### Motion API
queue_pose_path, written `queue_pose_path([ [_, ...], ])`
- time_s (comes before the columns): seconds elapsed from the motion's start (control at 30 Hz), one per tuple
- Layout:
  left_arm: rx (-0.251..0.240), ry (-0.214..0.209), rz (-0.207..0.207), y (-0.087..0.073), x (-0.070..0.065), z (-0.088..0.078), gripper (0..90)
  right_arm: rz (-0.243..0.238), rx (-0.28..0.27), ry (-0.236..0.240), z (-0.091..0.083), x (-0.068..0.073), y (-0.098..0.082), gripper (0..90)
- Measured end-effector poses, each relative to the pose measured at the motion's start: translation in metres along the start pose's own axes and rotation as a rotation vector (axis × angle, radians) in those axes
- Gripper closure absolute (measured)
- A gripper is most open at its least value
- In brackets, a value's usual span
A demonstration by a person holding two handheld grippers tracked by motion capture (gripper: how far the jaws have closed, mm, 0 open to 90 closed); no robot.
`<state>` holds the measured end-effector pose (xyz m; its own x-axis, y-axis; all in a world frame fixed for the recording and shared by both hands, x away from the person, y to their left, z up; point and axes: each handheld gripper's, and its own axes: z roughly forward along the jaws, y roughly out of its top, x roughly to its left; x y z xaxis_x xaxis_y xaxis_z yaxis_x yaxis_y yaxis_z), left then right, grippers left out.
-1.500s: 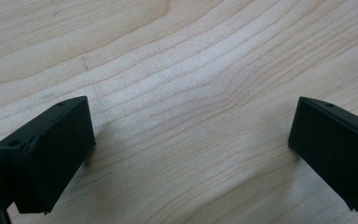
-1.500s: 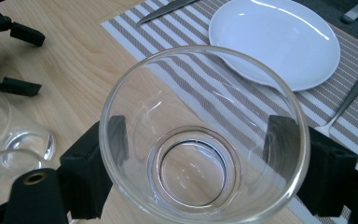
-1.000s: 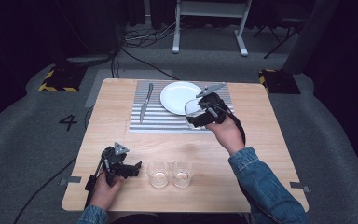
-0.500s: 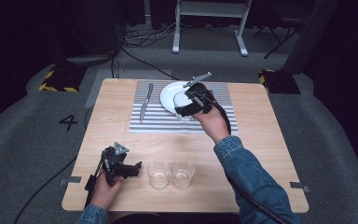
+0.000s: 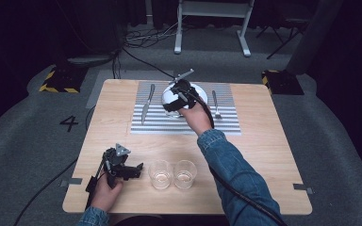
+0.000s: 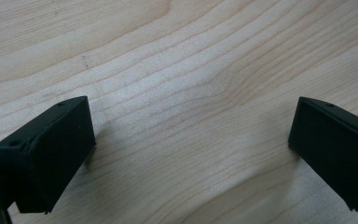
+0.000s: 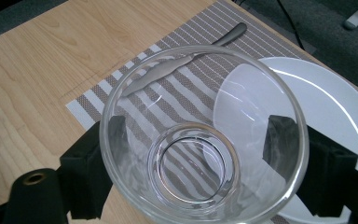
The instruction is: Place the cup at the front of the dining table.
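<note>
Up near the top centre of the high view, our right gripper hangs over the striped placemat, its fingers closed on a clear glass. From the right gripper view we look straight down into that glass — its round base sits in the lower middle of the frame, and a black finger presses against the outside wall on each side. Through and past the glass we see the placemat's brown and white stripes, a knife lying on it toward the upper middle, and a white plate at the right of the frame. In the high view the knife lies at the left part of the placemat, the plate is partly covered by our hand and gripper, and a fork lies just right of the plate. Our left gripper rests low on the table at the lower left of the high view, beside two more clear glasses that stand close together near the bottom centre. In the left gripper view its fingers stand wide apart with nothing between them — bare pale wood grain lies beneath, and they seem to sit on or just over it.
</note>
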<state>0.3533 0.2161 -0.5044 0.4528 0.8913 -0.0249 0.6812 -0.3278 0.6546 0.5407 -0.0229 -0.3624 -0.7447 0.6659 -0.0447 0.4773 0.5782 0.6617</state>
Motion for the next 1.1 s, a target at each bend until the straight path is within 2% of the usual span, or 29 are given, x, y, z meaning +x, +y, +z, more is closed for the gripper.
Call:
queue_pose_path([
  [0.23, 0.002, -0.001, 0.001, 0.0, 0.0, 0.0, 0.5, -0.009, 0.014, 0.006, 0.027, 0.006, 0.006, 19.2],
  [0.27, 0.002, -0.002, 0.0, 0.0, 0.0, 0.0, 0.5, 0.009, 0.023, 0.008, 0.035, 0.008, 0.008, 19.2],
  [0.63, 0.002, -0.002, 0.0, 0.0, 0.0, 0.0, 0.5, 0.024, 0.055, 0.029, 0.072, 0.016, 0.013, 19.2],
  [0.9, 0.002, -0.004, -0.002, 0.0, 0.0, 0.0, 0.5, 0.042, 0.072, 0.043, 0.09, 0.021, 0.008, 19.2],
  [1.1, 0.003, -0.002, 0.0, 0.0, 0.0, 0.0, 0.5, 0.055, 0.082, 0.05, 0.096, 0.018, 0.004, 19.2],
])
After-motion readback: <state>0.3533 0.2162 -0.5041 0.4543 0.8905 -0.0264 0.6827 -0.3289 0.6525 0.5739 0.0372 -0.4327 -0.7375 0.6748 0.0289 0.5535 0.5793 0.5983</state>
